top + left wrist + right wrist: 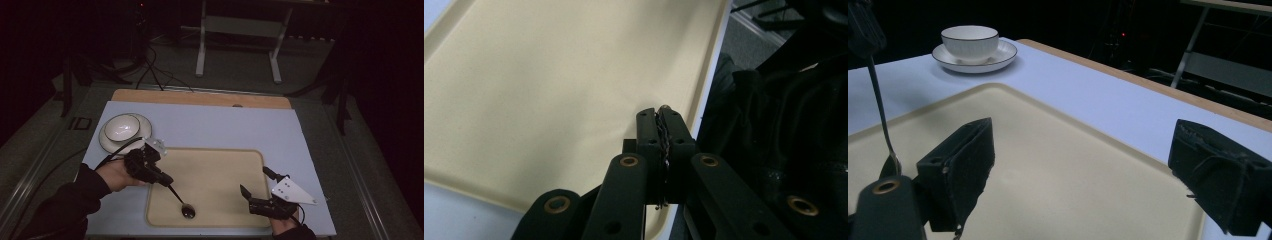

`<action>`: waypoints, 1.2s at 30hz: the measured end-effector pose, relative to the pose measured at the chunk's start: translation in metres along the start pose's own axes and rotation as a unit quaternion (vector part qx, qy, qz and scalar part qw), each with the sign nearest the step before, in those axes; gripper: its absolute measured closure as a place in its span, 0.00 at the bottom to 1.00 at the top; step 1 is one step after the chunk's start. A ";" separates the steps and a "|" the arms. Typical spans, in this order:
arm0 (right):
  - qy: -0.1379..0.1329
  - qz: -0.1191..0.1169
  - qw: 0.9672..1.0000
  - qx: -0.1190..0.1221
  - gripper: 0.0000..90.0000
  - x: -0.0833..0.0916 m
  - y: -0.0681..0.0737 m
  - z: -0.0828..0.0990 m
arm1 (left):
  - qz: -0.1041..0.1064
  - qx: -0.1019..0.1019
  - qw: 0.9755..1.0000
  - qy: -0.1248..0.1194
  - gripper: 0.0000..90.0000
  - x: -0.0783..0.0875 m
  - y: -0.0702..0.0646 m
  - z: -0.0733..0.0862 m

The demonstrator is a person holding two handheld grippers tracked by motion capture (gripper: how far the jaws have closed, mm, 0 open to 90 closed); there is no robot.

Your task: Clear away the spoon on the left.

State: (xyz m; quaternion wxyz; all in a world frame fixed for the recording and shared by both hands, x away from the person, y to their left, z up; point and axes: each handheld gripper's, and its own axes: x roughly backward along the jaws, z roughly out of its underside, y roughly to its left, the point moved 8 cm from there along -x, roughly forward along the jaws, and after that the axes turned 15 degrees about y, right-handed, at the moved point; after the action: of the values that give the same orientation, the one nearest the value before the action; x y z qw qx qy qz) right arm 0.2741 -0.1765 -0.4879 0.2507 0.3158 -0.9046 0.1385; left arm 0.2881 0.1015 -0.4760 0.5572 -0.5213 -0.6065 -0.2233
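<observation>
A spoon (179, 199) was gripped by its handle in the left claw (166, 180), bowl resting on the tray (220, 170), probably to steady it. The right claw (256, 184) was held open over the tray's near right corner.

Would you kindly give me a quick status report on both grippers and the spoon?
Left gripper shut on spoon, bowl end on the tray. Right gripper open over tray, holding nothing. Cup on saucer, far left, clear.

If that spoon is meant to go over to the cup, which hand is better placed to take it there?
Probably the left. Its tool is already shut on the spoon, and the cup on its saucer sits on that side. The right tool is open, holding nothing, farther from the cup.
</observation>
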 end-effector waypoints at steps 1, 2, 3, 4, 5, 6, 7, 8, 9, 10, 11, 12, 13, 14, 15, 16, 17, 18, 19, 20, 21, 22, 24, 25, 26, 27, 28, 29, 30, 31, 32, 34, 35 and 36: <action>0.000 0.000 1.000 0.000 0.13 0.000 0.000 0.000 | 0.000 0.002 1.000 0.002 0.99 -0.002 0.001 -0.001; 0.000 0.000 1.000 0.000 0.13 0.000 0.000 0.000 | 0.004 -0.002 1.000 0.005 0.99 -0.003 0.002 -0.003; 0.000 0.000 1.000 0.000 0.13 0.000 0.000 0.000 | 0.004 -0.002 1.000 0.005 0.99 -0.003 0.002 -0.003; 0.000 0.000 1.000 0.000 0.13 0.000 0.000 0.000 | 0.002 0.003 1.000 0.001 0.99 -0.004 0.004 -0.007; 0.000 -0.001 1.000 0.000 0.13 0.000 0.000 0.000 | 0.002 -0.001 1.000 -0.002 0.99 -0.004 0.004 -0.009; 0.000 -0.001 1.000 0.000 0.13 0.000 0.000 0.000 | 0.002 -0.001 1.000 -0.002 0.98 -0.004 0.004 -0.009; 0.000 -0.001 1.000 -0.001 0.13 0.000 0.000 0.000 | -0.007 0.002 1.000 -0.009 0.98 -0.005 0.006 -0.013; 0.000 -0.001 1.000 -0.001 0.13 0.000 0.000 0.000 | -0.007 0.002 1.000 -0.009 0.97 -0.005 0.006 -0.013; 0.001 -0.001 1.000 -0.001 0.13 0.000 0.000 0.000 | -0.007 0.002 1.000 -0.009 0.97 -0.005 0.006 -0.013; 0.001 -0.001 1.000 -0.001 0.13 0.000 0.000 0.000 | -0.005 0.003 1.000 -0.021 0.97 -0.007 0.009 -0.019; 0.001 -0.002 1.000 -0.001 0.13 0.000 0.000 0.000 | -0.006 0.005 1.000 -0.024 0.97 -0.008 0.011 -0.021; 0.001 -0.002 1.000 -0.001 0.13 0.000 0.000 0.000 | -0.007 0.009 1.000 -0.027 0.96 -0.009 0.013 -0.022; 0.001 -0.002 1.000 -0.001 0.13 0.000 0.000 0.000 | -0.007 0.011 0.999 -0.030 0.96 -0.010 0.014 -0.024; 0.001 -0.002 1.000 -0.001 0.13 0.000 0.000 0.000 | -0.009 0.013 0.999 -0.033 0.95 -0.011 0.016 -0.026; 0.001 -0.002 1.000 -0.001 0.13 0.000 0.000 0.000 | -0.007 0.019 0.999 -0.038 0.95 -0.013 0.018 -0.028; 0.001 -0.002 1.000 -0.001 0.13 0.000 0.000 0.000 | -0.006 0.021 0.999 -0.041 0.95 -0.014 0.020 -0.030; 0.001 -0.002 1.000 -0.001 0.13 0.000 0.000 0.000 | -0.005 0.023 0.999 -0.046 0.95 -0.015 0.021 -0.032; 0.001 -0.002 1.000 -0.001 0.13 0.000 0.000 0.000 | -0.004 0.026 0.998 -0.050 0.95 -0.016 0.022 -0.033; 0.001 -0.003 1.000 -0.001 0.13 0.000 0.000 0.000 | -0.005 0.028 0.998 -0.055 0.95 -0.017 0.024 -0.035; 0.001 -0.003 1.000 -0.001 0.13 0.000 0.000 0.000 | -0.004 0.031 0.998 -0.058 0.95 -0.019 0.025 -0.037; 0.002 -0.003 1.000 -0.001 0.13 0.000 0.000 0.000 | -0.002 0.035 0.997 -0.062 0.95 -0.020 0.027 -0.039; 0.001 -0.003 1.000 -0.001 0.13 0.000 0.000 0.000 | -0.001 0.039 0.997 -0.066 0.95 -0.021 0.028 -0.041; 0.001 -0.003 1.000 -0.001 0.13 0.000 0.000 0.000 | 0.000 0.044 0.996 -0.072 0.95 -0.025 0.031 -0.044; 0.001 -0.003 1.000 -0.001 0.13 0.000 0.000 0.000 | 0.001 0.048 0.996 -0.074 0.95 -0.026 0.033 -0.046; 0.000 -0.002 1.000 -0.001 0.13 0.000 0.000 0.000 | 0.005 0.048 0.996 -0.076 0.95 -0.028 0.034 -0.047; 0.000 -0.002 1.000 -0.001 0.13 0.000 0.000 0.000 | 0.005 0.048 0.996 -0.076 0.94 -0.028 0.034 -0.047; 0.001 -0.003 1.000 -0.001 0.13 0.000 0.000 0.000 | 0.008 0.053 0.995 -0.080 0.94 -0.032 0.037 -0.051; 0.001 -0.003 1.000 -0.001 0.13 0.000 0.000 0.000 | 0.008 0.053 0.995 -0.080 0.94 -0.032 0.037 -0.051; 0.001 -0.003 1.000 -0.001 0.13 0.000 -0.001 0.000 | 0.007 0.053 0.995 -0.086 0.93 -0.036 0.040 -0.054; 0.001 -0.003 1.000 -0.001 0.13 0.000 -0.001 0.000 | 0.007 0.053 0.995 -0.086 0.93 -0.036 0.040 -0.054; 0.001 -0.002 1.000 -0.001 0.13 0.000 -0.001 0.000 | 0.011 0.053 0.994 -0.090 0.93 -0.040 0.042 -0.057; 0.001 -0.003 1.000 -0.001 0.13 0.000 -0.001 0.000 | 0.012 0.052 0.994 -0.094 0.93 -0.041 0.044 -0.059; 0.001 -0.003 1.000 -0.001 0.13 0.000 -0.001 0.001 | 0.015 0.052 0.994 -0.100 0.92 -0.045 0.046 -0.062; 0.001 -0.003 1.000 -0.001 0.13 0.000 -0.001 0.001 | 0.015 0.052 0.994 -0.100 0.92 -0.045 0.046 -0.062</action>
State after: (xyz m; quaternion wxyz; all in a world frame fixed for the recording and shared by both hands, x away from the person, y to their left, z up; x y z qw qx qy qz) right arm 0.2746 -0.1772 -0.4884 0.2522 0.3179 -0.9036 0.1370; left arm 0.3489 0.0481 -0.5142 0.5234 -0.5206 -0.6620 -0.1298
